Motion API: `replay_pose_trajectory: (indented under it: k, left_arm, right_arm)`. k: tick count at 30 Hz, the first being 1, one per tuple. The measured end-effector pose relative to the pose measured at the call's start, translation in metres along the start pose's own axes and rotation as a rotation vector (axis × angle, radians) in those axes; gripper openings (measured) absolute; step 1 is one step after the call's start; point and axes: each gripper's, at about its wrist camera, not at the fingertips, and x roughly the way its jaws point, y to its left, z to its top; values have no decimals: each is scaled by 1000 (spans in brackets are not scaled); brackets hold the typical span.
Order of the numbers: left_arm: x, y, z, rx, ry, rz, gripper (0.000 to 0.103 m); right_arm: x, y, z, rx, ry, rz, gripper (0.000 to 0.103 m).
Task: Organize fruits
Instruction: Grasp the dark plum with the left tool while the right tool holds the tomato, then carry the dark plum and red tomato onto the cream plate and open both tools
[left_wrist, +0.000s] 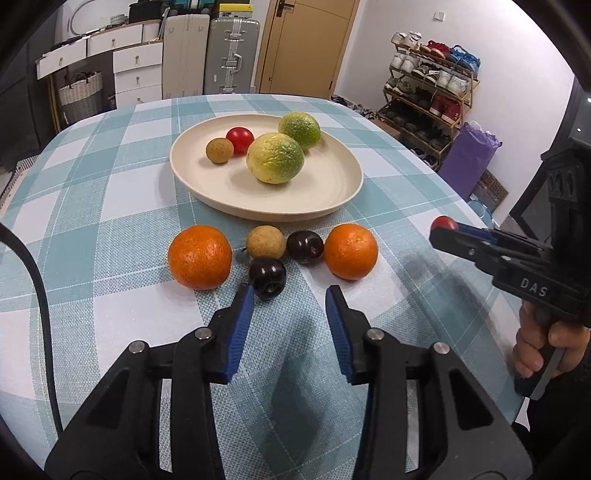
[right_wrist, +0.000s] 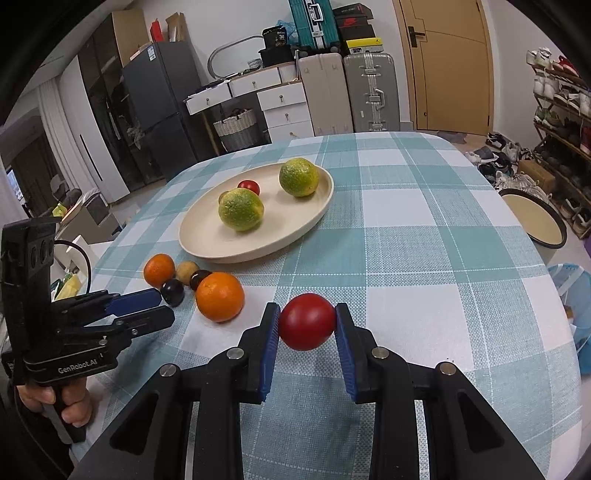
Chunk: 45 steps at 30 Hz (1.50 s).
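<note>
A cream plate (left_wrist: 332, 192) (right_wrist: 207, 240) holds two green-yellow citrus fruits (left_wrist: 275, 158), a red tomato (left_wrist: 240, 139) and a small brown fruit (left_wrist: 219, 150). In front of it lie two oranges (left_wrist: 200, 256) (left_wrist: 351, 251), a brown fruit (left_wrist: 265, 242) and two dark plums (left_wrist: 267, 277) (left_wrist: 305, 246). My left gripper (left_wrist: 290, 295) (right_wrist: 162, 308) is open and empty, just short of the near plum. My right gripper (right_wrist: 306, 319) (left_wrist: 445, 230) is shut on a red tomato (right_wrist: 306, 326) (left_wrist: 444, 223) above the table, right of the fruit row.
The table has a teal and white checked cloth (right_wrist: 406, 240). A round stool (right_wrist: 532, 218) stands off the table's right edge. A shoe rack (left_wrist: 428, 96), suitcases (left_wrist: 231, 55) and drawers (left_wrist: 136, 70) stand behind the table.
</note>
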Motion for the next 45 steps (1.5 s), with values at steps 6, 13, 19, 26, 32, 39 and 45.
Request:
replay_pose_trajectory:
  k: [6, 13, 19, 26, 32, 39, 45]
  left_arm:
    - [6, -1, 4, -11, 7, 36, 38]
    - [12, 4, 8, -40, 23, 57, 38]
    - [17, 4, 12, -36, 23, 59, 37]
    - [20, 1, 16, -35, 20, 77, 21]
    - [13, 0, 14, -25, -9, 65, 21]
    - [1, -4, 9, -6, -47, 67, 21]
    - [-14, -12, 7, 38, -95, 48, 21]
  right_arm:
    - [-3, -1, 1, -1, -13, -1, 30]
    - [-5, -2, 1, 3, -16, -4, 30]
    - [-5, -2, 1, 3, -14, -3, 30]
    - [-7, -2, 1, 2, -16, -2, 30]
    - [-7, -4, 2, 6, -18, -1, 30]
    - [-10, -7, 3, 12, -34, -1, 30]
    - [-11, -4, 4, 3, -48, 11, 30]
